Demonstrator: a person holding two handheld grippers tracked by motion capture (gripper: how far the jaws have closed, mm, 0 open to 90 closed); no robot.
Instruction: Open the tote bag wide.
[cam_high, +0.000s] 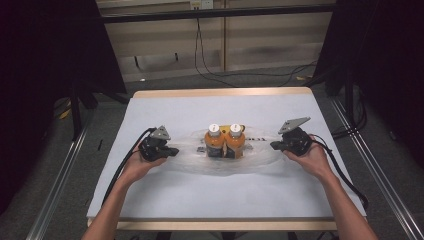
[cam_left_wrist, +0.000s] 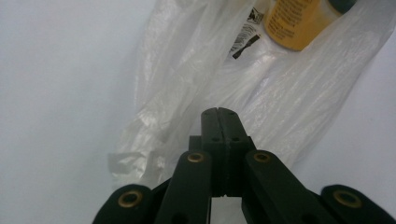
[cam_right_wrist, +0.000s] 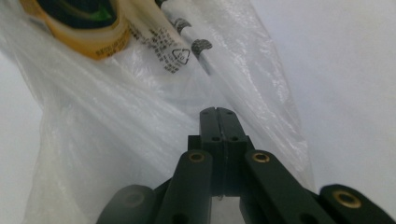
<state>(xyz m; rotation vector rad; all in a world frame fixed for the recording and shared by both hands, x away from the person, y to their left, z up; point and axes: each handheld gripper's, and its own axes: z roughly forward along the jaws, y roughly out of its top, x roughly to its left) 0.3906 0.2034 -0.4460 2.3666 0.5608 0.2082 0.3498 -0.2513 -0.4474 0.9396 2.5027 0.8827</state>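
Table (cam_high: 225, 107): pale covering over the top, light wooden edge showing at the far and near sides.
Floor (cam_high: 210, 82): grey, running behind the table and down both flanks.
Rails (cam_high: 65, 167): metal strips along the floor, left and right of the table.
Back wall (cam_high: 260, 42): beige panels, a white socket plate near the top.
Crossbar (cam_high: 215, 12): dark, horizontal, before the wall.
Cables (cam_high: 240, 75): black, hanging from the wall and looping over the floor.
Sides (cam_high: 45, 45): dark curtains, left and right.
Light: even, from above.

Left gripper (cam_left_wrist: 218, 112) closed over clear plastic bag (cam_left_wrist: 187, 93) (orange bottle (cam_left_wrist: 299, 21) beyond).
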